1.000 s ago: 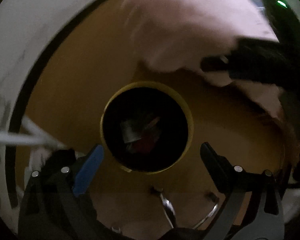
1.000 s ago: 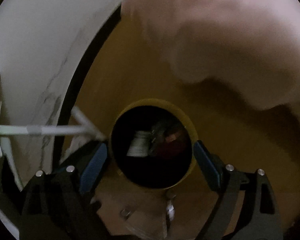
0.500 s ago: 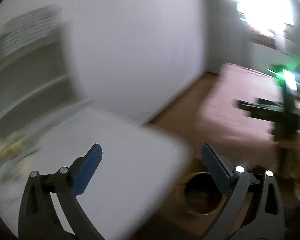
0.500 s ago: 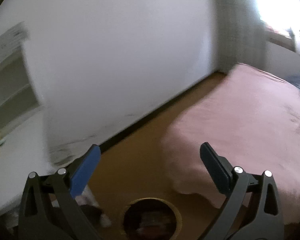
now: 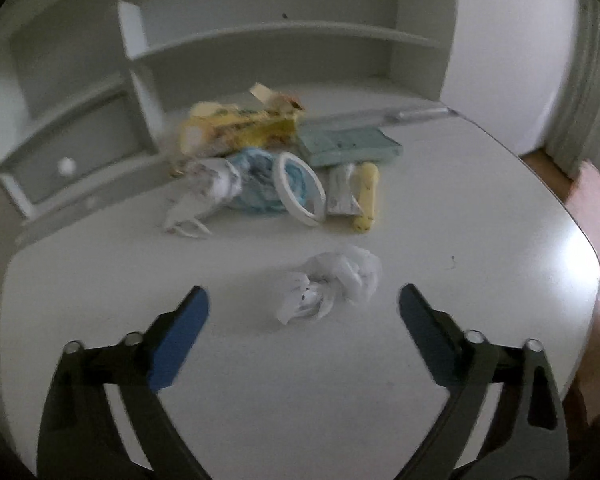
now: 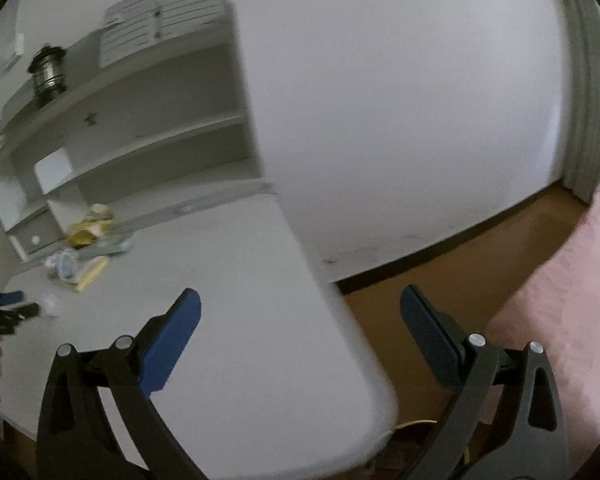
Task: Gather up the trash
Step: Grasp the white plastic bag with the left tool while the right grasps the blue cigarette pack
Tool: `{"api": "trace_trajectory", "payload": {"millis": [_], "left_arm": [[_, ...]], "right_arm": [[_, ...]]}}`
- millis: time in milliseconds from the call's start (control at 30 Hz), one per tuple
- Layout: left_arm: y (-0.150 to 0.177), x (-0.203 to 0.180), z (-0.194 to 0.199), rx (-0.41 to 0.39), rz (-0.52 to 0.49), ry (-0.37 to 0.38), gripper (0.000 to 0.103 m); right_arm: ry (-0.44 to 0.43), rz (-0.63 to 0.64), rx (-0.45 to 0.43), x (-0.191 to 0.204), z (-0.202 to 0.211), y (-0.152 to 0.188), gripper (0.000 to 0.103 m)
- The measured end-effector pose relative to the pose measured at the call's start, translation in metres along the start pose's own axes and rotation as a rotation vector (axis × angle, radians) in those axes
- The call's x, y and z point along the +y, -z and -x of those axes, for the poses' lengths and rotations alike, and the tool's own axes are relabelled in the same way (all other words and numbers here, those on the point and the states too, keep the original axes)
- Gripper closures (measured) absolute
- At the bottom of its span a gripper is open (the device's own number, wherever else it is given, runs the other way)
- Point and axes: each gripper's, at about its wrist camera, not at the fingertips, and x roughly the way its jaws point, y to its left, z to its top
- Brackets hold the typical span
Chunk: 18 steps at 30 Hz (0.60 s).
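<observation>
Left tongs [image 5: 304, 304], jaws just narrowed yet apart and empty, hover over crumpled tissue [image 5: 332, 286] on the bench [image 5: 480, 240]; trash pile [image 5: 276, 160] at twelve o'clock, labels illegible. Right tongs [image 6: 300, 308] gape empty.

A crumpled white tissue [image 5: 332, 286] lies alone on the white desk [image 5: 480, 240], apart from a heap farther back: a yellow carton [image 5: 240, 132], a pale green box [image 5: 350, 146], a blue plastic bag [image 5: 256, 184], a white ring [image 5: 300, 188], a yellow wrapper [image 5: 366, 196] and crumpled white paper [image 5: 204, 192].
</observation>
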Motion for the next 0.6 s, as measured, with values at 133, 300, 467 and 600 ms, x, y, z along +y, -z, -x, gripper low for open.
{"api": "trace_trajectory", "payload": {"millis": [133, 300, 467, 600], "left_arm": [[0.000, 0.006, -0.020, 0.058, -0.015, 0.069, 0.048], [-0.002, 0.017, -0.027, 0.030, -0.031, 0.055, 0.059], [-0.004, 0.070, -0.017, -0.007, 0.116, -0.053, 0.059], [-0.002, 0.108, -0.011, -0.002, 0.184, -0.135, 0.059]], "right_arm": [[-0.054, 0.070, 0.042, 0.037, -0.020, -0.007, 0.007], [-0.175, 0.255, 0.154, 0.104, -0.069, -0.019, 0.007], [-0.310, 0.552, 0.237, 0.176, -0.124, -0.027, 0.007], [-0.424, 0.661, 0.296, 0.198, -0.169, -0.050, 0.007]]}}
